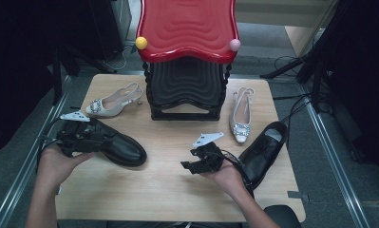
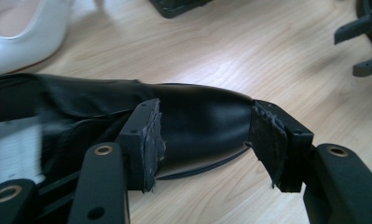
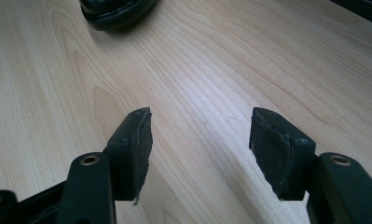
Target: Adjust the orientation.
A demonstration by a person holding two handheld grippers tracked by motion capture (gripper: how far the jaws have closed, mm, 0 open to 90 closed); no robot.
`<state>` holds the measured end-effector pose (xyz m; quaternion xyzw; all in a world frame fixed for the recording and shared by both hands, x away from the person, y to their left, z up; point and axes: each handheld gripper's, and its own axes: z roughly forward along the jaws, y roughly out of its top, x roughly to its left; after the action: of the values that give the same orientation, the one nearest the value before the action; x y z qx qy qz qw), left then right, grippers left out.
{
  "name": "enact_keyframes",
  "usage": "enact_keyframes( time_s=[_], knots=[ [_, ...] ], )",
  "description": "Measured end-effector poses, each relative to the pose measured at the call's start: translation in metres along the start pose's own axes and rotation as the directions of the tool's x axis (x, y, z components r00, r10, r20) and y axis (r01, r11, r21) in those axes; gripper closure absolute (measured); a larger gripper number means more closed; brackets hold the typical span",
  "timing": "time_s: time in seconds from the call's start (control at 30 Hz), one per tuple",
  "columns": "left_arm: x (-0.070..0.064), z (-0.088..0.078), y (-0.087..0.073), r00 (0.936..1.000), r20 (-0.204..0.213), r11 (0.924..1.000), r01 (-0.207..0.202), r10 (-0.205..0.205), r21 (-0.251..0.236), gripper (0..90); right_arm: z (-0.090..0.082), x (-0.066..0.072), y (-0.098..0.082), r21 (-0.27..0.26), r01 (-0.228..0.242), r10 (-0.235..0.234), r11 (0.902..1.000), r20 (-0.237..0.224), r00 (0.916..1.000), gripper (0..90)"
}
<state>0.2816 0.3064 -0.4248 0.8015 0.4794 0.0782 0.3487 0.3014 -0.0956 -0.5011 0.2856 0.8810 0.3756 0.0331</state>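
The black leather shoe (image 1: 116, 145) lies on the desk (image 1: 173, 190), in front of and to the left of the red and black stool (image 1: 187, 52), its toe pointing toward the desk's middle. The left gripper (image 2: 204, 140) sits over the shoe's rear half; its fingers (image 2: 148, 140) stand wide apart, the toe showing between them, one pad just at the leather, and I cannot tell whether it presses. The right gripper (image 3: 200, 147), in front of the stool, holds its fingers wide open over bare desk with nothing between them.
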Motion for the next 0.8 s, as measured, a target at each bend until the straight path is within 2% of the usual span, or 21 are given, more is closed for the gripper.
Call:
enact_keyframes(
  time_s=[0.27,0.43,0.53,0.7,0.73,0.8],
  knots=[
    [0.026,-0.01,0.001,0.9971,-0.06,0.9989,0.047,-0.047,-0.001,44.3,-0.001,-0.001,-0.003,0.004,-0.007,0.007,1.0,0.01,0.9999,39.5],
    [0.041,-0.01,0.005,0.9941,-0.075,0.9968,0.08,-0.079,0.002,44.3,-0.004,-0.002,-0.006,0.003,-0.011,0.011,0.9999,0.026,0.9996,38.8],
    [0.047,-0.004,0.007,0.992,-0.089,0.9957,0.091,-0.089,0.019,44.1,-0.006,-0.002,-0.008,0.005,-0.013,0.013,0.9999,0.036,0.9993,38.3],
    [0.057,0.014,0.008,0.9914,-0.067,0.9916,0.116,-0.112,0.057,43.4,-0.009,-0.003,-0.014,0.006,-0.022,0.022,0.9997,0.049,0.9986,38.2],
    [0.059,0.018,0.009,0.9917,-0.049,0.9904,0.122,-0.119,0.066,42.5,-0.009,-0.002,-0.015,0.007,-0.022,0.022,0.9997,0.05,0.9985,38.2],
    [0.06,0.024,0.011,0.9907,-0.053,0.9886,0.129,-0.126,0.077,41.3,-0.01,-0.002,-0.016,0.007,-0.024,0.023,0.9997,0.056,0.9982,38.2]
  ],
)
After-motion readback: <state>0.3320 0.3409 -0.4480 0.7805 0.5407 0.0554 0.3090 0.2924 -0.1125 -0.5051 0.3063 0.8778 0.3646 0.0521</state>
